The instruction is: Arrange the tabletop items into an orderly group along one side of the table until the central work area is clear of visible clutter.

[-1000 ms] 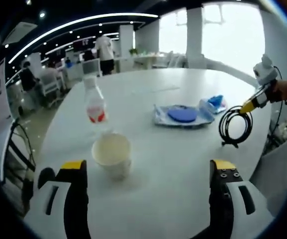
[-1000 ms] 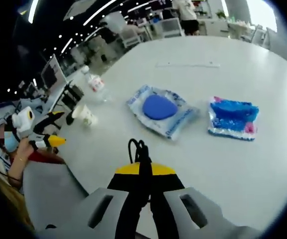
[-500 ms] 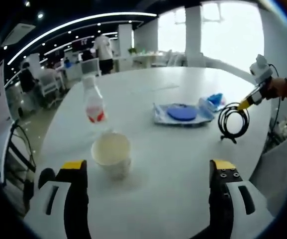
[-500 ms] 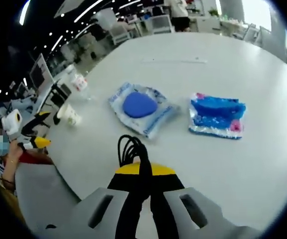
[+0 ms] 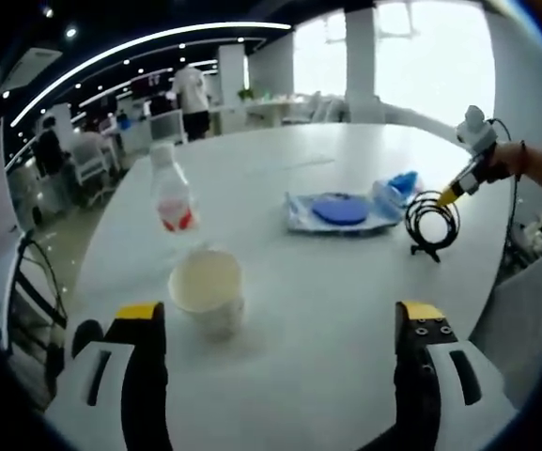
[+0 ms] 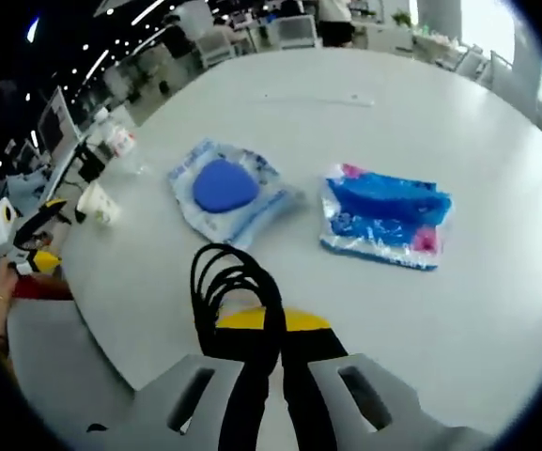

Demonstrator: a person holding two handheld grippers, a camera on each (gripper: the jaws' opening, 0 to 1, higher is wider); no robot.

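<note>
In the left gripper view, the left claw [image 5: 275, 324] stands wide open with nothing between its two yellow-tipped jaws, low over the near edge of the white worktop [image 5: 280, 188]. Just ahead of the left jaw sits a paper cup [image 5: 207, 289], upright and open at the top. Beyond it, near but apart, stands a clear plastic bottle [image 5: 174, 197] with a red label and a white cap. Further right lies a clear pouch with a blue round pad [image 5: 338, 210] flat on the worktop, and touching its far right end is a blue snack packet [image 5: 400, 188]. To the right of these, the right claw [image 5: 447, 194] comes in from the worktop's edge, held by a person's hand [image 5: 496, 167], with a coil of black cable [image 5: 427, 221] hanging from its tip, the coil's lower end at or touching the surface. People and office chairs show in the room behind. In the right gripper view, the right claw [image 6: 269, 324] is closed on the black cable, whose loops rise just ahead of the jaws [image 6: 225, 291]. Beyond it, the pouch with the blue pad [image 6: 225, 188] lies to the left and the blue snack packet [image 6: 383, 214] to the right, close beside each other but with a strip of worktop [image 6: 421, 122] between. Far left near the edge stand the paper cup [image 6: 97, 202] and the bottle [image 6: 120, 141], and the left claw [image 6: 43, 230] shows at the worktop's edge there.
</note>
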